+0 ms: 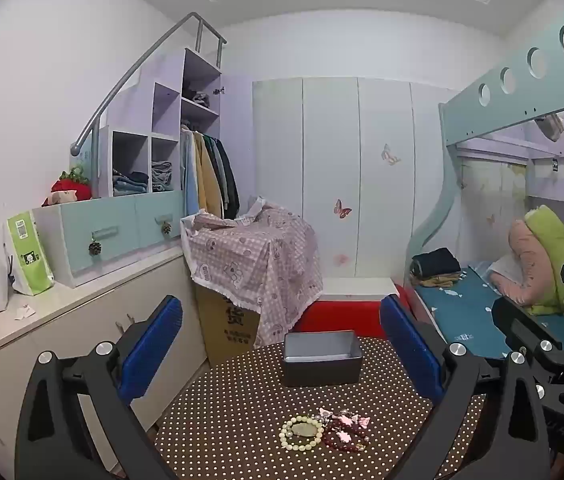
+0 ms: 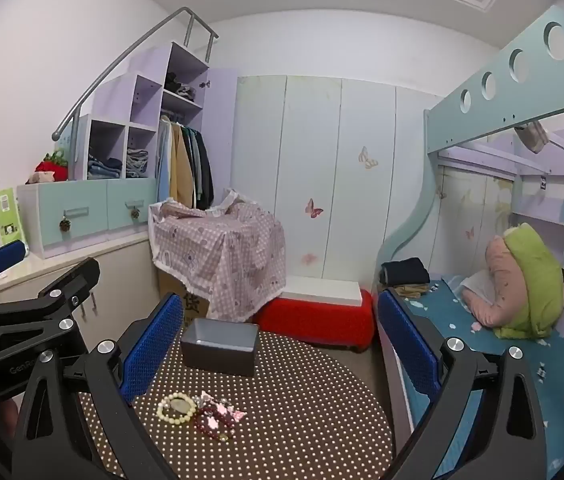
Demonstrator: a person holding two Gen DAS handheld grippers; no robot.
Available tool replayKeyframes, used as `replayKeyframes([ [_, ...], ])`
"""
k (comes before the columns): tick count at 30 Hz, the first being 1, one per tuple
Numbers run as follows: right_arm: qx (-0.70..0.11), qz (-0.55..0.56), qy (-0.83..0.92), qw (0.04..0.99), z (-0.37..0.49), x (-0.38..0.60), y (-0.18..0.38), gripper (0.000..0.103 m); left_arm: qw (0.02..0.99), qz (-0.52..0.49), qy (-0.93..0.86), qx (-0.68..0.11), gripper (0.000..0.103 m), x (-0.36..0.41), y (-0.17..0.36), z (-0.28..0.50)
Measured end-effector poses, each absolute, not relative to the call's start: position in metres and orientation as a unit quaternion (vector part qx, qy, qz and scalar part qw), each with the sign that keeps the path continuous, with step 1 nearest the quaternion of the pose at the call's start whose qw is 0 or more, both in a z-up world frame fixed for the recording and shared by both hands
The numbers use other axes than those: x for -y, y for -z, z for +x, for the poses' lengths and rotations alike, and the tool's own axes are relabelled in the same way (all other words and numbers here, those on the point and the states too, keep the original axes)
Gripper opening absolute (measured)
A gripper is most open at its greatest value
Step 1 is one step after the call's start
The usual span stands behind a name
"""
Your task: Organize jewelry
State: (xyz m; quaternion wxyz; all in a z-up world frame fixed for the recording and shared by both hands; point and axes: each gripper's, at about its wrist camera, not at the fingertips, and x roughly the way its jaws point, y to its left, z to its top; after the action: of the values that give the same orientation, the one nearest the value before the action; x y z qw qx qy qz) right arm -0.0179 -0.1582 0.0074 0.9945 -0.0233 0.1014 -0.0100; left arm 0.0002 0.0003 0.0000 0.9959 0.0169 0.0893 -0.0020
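A cream bead bracelet (image 1: 301, 433) lies on a round brown polka-dot table (image 1: 242, 400), touching a dark red bead bracelet (image 1: 343, 436) and pink butterfly clips (image 1: 345, 418). An open grey box (image 1: 321, 358) stands empty at the table's far edge. My left gripper (image 1: 282, 344) is open and empty above the table, the jewelry below and between its blue pads (image 1: 150, 350). In the right wrist view the cream bracelet (image 2: 176, 408), red bracelet (image 2: 214, 424) and box (image 2: 220, 346) sit left of centre. My right gripper (image 2: 282, 340) is open and empty above the table (image 2: 301, 400).
A bunk bed with blue bedding (image 2: 481, 332) is close on the right. A red stool (image 2: 317, 320) and a cloth-covered carton (image 2: 222, 256) stand behind the table. A white cabinet counter (image 1: 42, 308) runs along the left. The left gripper's body (image 2: 22, 320) shows at the right wrist view's left edge.
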Motion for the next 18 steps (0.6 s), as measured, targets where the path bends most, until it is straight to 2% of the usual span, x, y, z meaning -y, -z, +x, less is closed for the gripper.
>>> replayKeyframes([
  [18,-0.100,-0.019,0.010,0.995,-0.0134,0.1596,-0.0043,0.095,0.996,0.023,0.002,-0.088,0.096,0.0033,0.0027,-0.0001],
])
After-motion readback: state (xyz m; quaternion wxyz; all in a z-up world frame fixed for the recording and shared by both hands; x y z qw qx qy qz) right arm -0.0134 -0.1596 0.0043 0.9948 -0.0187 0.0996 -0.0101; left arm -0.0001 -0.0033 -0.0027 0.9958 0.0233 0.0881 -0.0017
